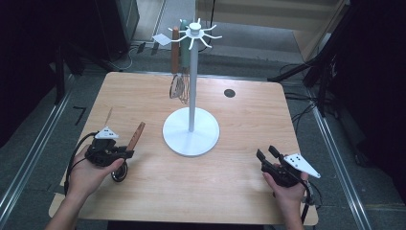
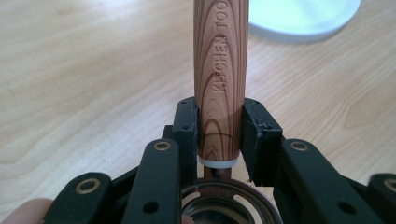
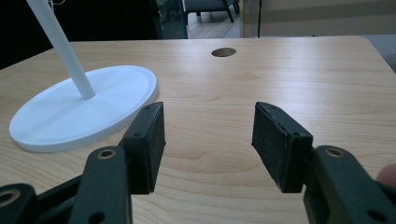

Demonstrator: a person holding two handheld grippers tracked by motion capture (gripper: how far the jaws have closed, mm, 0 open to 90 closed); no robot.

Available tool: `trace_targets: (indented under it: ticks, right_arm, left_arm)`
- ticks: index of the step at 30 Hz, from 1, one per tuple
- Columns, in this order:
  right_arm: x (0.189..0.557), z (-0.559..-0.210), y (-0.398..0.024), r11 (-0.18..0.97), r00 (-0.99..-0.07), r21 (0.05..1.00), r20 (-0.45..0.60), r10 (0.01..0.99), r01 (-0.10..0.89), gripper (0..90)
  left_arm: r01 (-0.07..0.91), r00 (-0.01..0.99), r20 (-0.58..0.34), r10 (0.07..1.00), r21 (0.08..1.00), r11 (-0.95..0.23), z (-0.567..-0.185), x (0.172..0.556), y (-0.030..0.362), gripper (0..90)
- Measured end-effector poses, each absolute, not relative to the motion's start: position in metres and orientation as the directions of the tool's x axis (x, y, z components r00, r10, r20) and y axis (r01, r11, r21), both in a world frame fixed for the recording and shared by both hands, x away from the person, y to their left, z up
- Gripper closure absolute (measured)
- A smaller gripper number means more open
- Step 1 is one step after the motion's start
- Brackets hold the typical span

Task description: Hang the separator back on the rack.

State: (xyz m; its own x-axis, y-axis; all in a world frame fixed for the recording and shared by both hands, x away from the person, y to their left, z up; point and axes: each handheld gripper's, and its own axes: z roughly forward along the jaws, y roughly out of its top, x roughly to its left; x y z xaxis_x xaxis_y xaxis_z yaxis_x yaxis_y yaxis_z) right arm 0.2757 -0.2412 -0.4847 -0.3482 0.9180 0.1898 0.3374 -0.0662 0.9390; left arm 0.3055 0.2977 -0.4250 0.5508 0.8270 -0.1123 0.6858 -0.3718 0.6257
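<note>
The pale, wood-grained tabletop (image 1: pixel 239 143) is a rounded rectangle with a small dark round hole (image 1: pixel 230 93) toward its far right. A white stand (image 1: pixel 191 129) rises from a smooth disc base at the middle, its top ringed with curved hooks; a wire whisk (image 1: pixel 179 86) hangs there. Near left, the left claw (image 1: pixel 125 154) is clenched on a cylindrical, striped-grain wooden handle (image 2: pixel 219 70) of a utensil with a metal ring head. Near right, the right claw (image 1: pixel 267 154) stands released, its matte black pads apart.
</note>
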Motion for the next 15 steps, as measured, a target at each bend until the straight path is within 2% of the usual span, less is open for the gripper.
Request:
trace_targets:
  ticks: [15]
  right_arm:
    - [0.276, -0.485, -0.241, -0.067, -0.349, 0.938, 0.191, 0.917, 0.339, 45.4]
  left_arm:
    - [0.568, 0.551, -0.091, 0.829, 0.769, -0.293, -0.412, 0.298, 0.298, 70.4]
